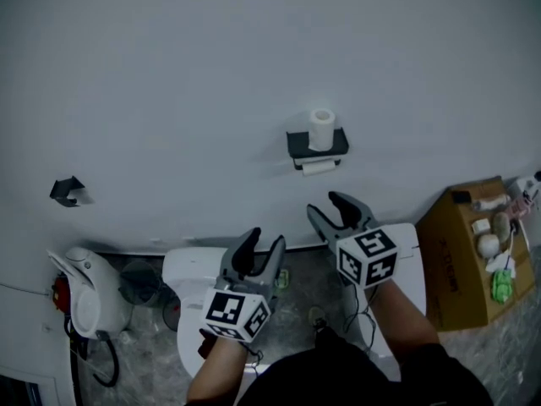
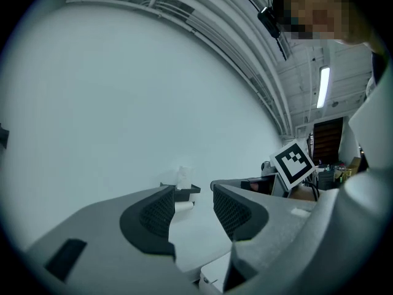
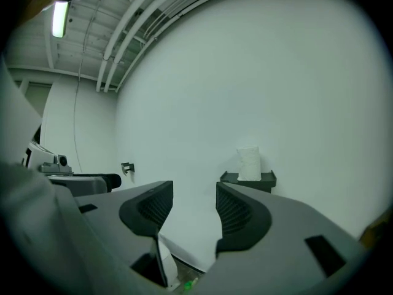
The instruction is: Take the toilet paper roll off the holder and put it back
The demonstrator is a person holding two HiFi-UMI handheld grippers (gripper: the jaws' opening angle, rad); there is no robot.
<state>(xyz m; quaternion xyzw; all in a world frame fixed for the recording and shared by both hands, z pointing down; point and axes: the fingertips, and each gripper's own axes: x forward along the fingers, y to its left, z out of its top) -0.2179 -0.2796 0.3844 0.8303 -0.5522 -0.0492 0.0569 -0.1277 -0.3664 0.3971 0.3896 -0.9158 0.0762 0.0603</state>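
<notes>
Head view: the toilet paper roll (image 1: 321, 128) stands upright on top of the black holder (image 1: 296, 145) fixed to the white wall (image 1: 169, 74), and a strip of paper (image 1: 319, 167) shows just under the holder. Both grippers hang well short of it. The left gripper (image 1: 265, 242) is near the person and over the toilet (image 1: 188, 271). The right gripper (image 1: 328, 205) is farther out and below the holder. A cardboard box (image 1: 461, 265) sits at the far right and a small black hook (image 1: 68, 191) is on the wall at the left.

Left gripper view: the left gripper (image 2: 191, 195) has its jaws spread with nothing between them. The holder (image 2: 184, 190) and the pale, blurred roll (image 2: 183, 176) show far off through the gap.

Right gripper view: the right gripper (image 3: 194, 192) also has its jaws apart and empty, pinching nothing. The roll (image 3: 249, 163) stands on the holder (image 3: 249, 179) ahead and a little to the right of the gap, well apart from the pads.

As for progress, the roll is on its holder and neither gripper touches it. It looks as if the lift-off is yet to come, with the right gripper the better placed to reach up and close around the roll. The same layout would also fit a roll already put back, and these pictures cannot settle which.
</notes>
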